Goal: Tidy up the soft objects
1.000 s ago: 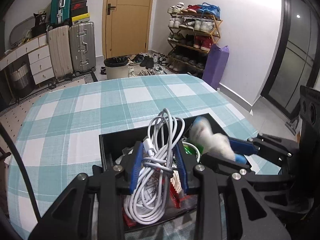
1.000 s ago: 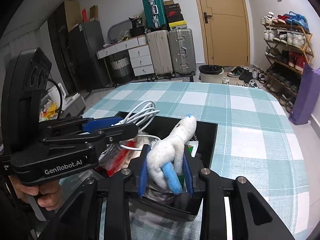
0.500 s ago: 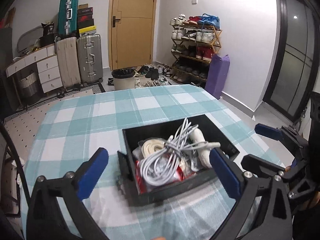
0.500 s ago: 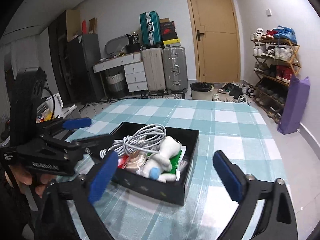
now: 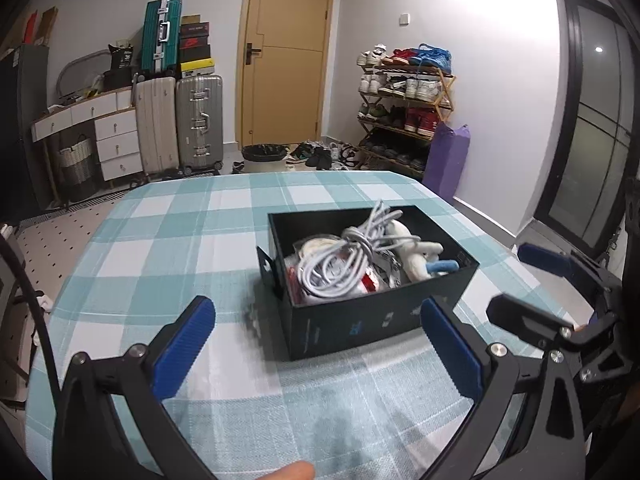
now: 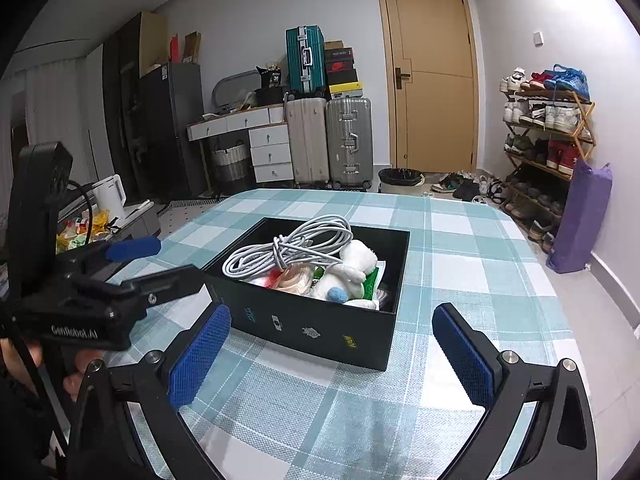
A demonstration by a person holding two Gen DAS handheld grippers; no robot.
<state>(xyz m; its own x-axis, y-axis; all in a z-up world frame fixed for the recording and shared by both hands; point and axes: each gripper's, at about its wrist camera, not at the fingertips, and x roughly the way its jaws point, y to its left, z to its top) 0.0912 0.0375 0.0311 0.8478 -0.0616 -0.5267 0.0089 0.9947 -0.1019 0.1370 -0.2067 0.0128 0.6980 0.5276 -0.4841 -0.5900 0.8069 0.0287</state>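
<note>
While both claws hang released, "GenRobot.AI" reads on left gripper (image 6: 132, 258) body, frame left; right gripper (image 6: 332, 356) empty; black box (image 6: 320, 330) mid-frame holds cable (image 6: 288, 252), plush (image 6: 344, 276); bare tablecloth (image 6: 480, 248) all round.

You are working in a lived-in home, in a room by the entrance; a tan wooden door (image 6: 430, 80) stands at the back, with loose shoes on the floor before it; a wooden shoe rack (image 6: 546, 128) full of sneakers lines the wall to its right; hard-shell suitcases (image 6: 330, 140) stand beside a white chest of drawers (image 6: 270, 152); you face a table under a teal checked tablecloth (image 6: 460, 248); a wicker laundry basket (image 5: 78, 160) sits under the desk.
</note>
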